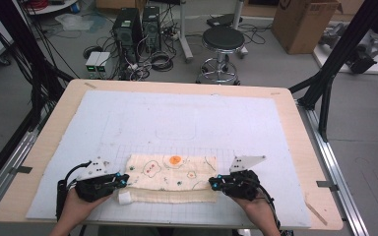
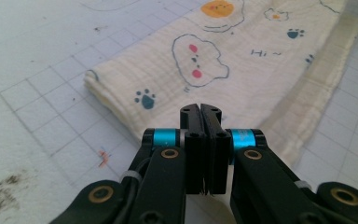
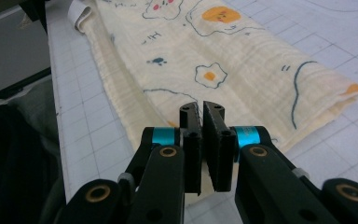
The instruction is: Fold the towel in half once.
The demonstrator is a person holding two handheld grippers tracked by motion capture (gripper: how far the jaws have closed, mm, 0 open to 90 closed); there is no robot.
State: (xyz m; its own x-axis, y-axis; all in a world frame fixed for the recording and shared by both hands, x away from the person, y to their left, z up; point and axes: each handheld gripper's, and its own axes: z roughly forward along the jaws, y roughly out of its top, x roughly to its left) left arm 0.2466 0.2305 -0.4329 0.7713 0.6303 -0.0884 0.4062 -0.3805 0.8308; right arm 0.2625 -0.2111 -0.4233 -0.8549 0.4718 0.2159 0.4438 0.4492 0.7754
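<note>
A folded cream cloth (image 1: pixel 172 178) printed with cartoon animals and eggs lies flat on the white gridded mat (image 1: pixel 128 123) near the table's front edge. A lower layer sticks out along its near side, with a white tag (image 1: pixel 124 197) at the near left corner. My left gripper (image 1: pixel 123 180) is at the cloth's left end, jaws pressed together on the cloth (image 2: pixel 242 60). At the cloth's right end, my right gripper (image 1: pixel 213 183) has its jaws closed on the top layer of the cloth (image 3: pixel 242 60).
The mat covers most of a wooden table (image 1: pixel 300 128). Beyond the table's far edge stand a round stool (image 1: pixel 223 39), computer towers (image 1: pixel 128 27) with cables, and a cardboard box (image 1: pixel 302 22). Black frame posts (image 1: pixel 342 49) rise at both sides.
</note>
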